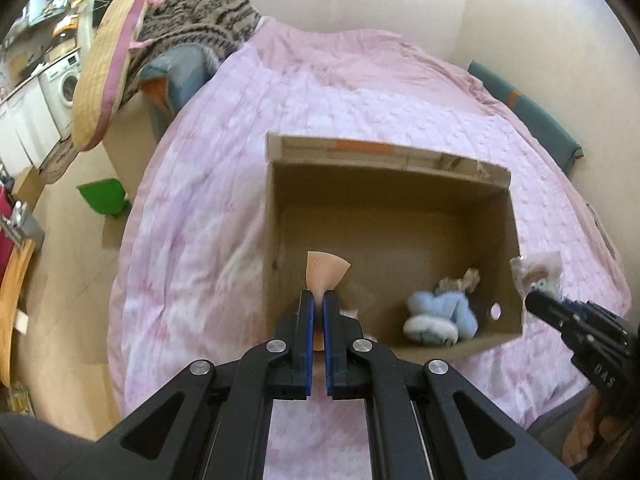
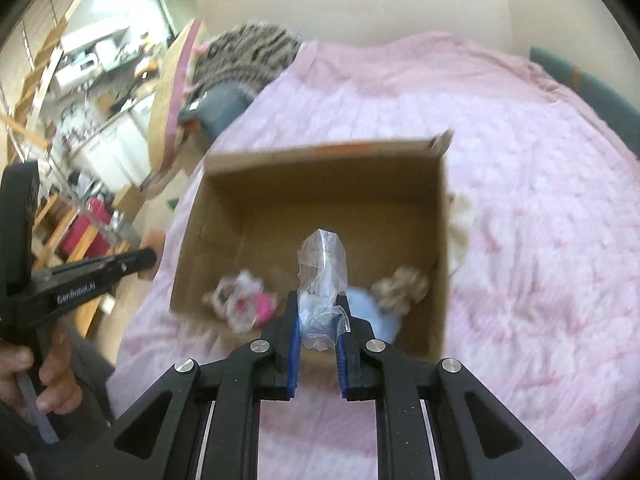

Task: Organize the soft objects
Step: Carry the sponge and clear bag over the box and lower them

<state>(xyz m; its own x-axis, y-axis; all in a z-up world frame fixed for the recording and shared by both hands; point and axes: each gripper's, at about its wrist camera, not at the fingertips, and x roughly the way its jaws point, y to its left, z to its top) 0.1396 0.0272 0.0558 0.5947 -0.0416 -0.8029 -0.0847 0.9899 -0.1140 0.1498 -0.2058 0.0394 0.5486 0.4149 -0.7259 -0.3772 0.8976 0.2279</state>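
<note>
An open cardboard box [image 1: 394, 160] [image 2: 320, 152] stands on the pink quilt. In it lie a blue plush toy [image 1: 440, 314] [image 2: 376, 314], a beige plush [image 1: 460, 280] [image 2: 404, 284] and a pink-and-white plush [image 2: 244, 300]. My left gripper [image 1: 319, 300] is shut on a peach, fan-shaped soft pad [image 1: 326, 274], held above the box's near left wall. In the right wrist view the left gripper [image 2: 148, 258] hangs left of the box. My right gripper [image 2: 319, 300] [image 1: 532, 300] is shut on a clear plastic bag [image 2: 322, 276] [image 1: 538, 274] with a small toy inside, over the box's near right side.
The pink quilt [image 1: 360, 92] covers a bed. A striped blanket [image 1: 200, 20] and a round mat with a pink rim [image 1: 108, 68] lie at its far left. A cream fluffy item [image 2: 460, 220] rests right of the box. A green object [image 1: 104, 196] sits on the floor.
</note>
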